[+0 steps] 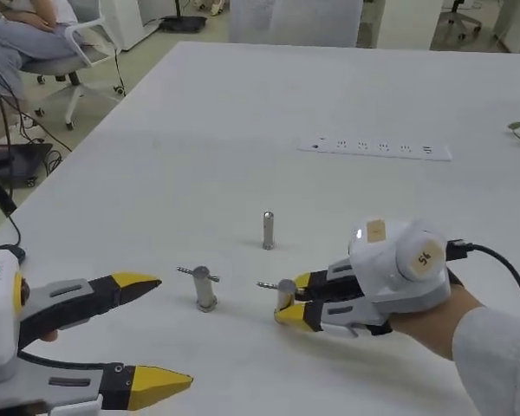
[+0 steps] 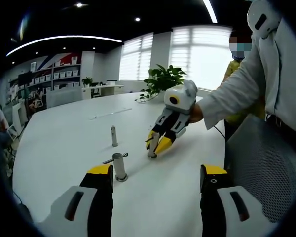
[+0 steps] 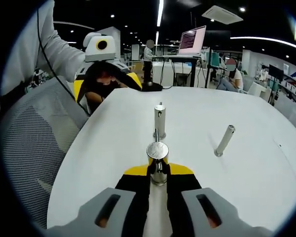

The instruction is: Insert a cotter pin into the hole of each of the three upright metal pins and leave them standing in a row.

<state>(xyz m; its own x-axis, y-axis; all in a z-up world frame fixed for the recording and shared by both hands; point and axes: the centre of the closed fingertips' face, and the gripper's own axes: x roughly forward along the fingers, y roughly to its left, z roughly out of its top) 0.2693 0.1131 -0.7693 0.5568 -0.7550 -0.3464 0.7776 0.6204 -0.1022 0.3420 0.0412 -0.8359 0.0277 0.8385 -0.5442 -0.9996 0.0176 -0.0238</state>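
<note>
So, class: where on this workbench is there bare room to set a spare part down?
Free: the bare table left of the power strip, and the stretch between the strip and the far pin. Crowded: the near edge, where the open left gripper, the near-left pin and the right gripper, shut on the third pin, bunch together.

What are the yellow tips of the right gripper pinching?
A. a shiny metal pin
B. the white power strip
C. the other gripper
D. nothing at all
A: the right gripper has its yellow tips shut on a metal pin that stands on the table. The power strip lies far back, and the left gripper is open and apart from it.
</note>
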